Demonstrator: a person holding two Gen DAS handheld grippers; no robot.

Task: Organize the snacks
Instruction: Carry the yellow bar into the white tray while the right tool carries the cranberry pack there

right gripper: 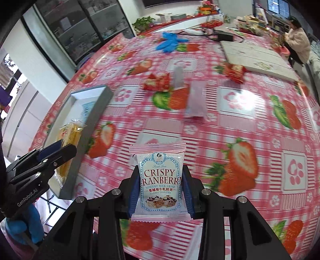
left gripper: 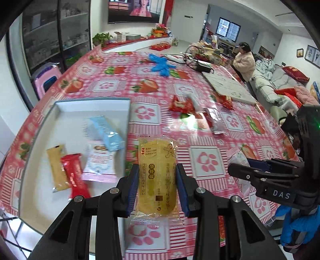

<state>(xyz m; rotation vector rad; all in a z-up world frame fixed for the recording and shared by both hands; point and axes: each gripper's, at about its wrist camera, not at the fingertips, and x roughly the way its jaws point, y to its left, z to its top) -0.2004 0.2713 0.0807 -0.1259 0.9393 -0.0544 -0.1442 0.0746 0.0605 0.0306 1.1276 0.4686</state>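
- The left gripper (left gripper: pixel 157 188) pinches a yellow cracker pack (left gripper: pixel 157 176) between its blue pads (left gripper: pixel 132 190); the pack hangs just past the tray's right edge, above the tablecloth (left gripper: pixel 208 140).
- The right gripper (right gripper: pixel 161 190) pinches a pink cranberry crisp pack (right gripper: pixel 159 182) over the cloth; in the left view it shows at 3 o'clock, held by a blue-gloved hand (left gripper: pixel 298 226).
- The white tray (left gripper: pixel 60 112) lies at 9 o'clock in the left view. In it are a blue pack (left gripper: pixel 108 133), a pink-white pack (left gripper: pixel 100 163), a red pack (left gripper: pixel 77 176) and a tan pack (left gripper: pixel 57 168). The blue pack overlaps the pink-white one, and the red one overlaps the tan one.
- Loose on the cloth at 12 to 1 o'clock: a red snack (left gripper: pixel 181 104), a pale wrapper (left gripper: pixel 214 122) and another red snack (left gripper: pixel 225 101), all blurred.
- Farther off lie blue gloves (left gripper: pixel 161 65), a white board (left gripper: pixel 228 87) and a black adapter (left gripper: pixel 203 67) with cables.
- The room has a glass cabinet (left gripper: pixel 54 36), a wall screen (left gripper: pixel 138 10), a plant (left gripper: pixel 102 39) and a seated person (left gripper: pixel 245 62) at 2 o'clock.
- In the right view the tray's wall hides most of its contents.
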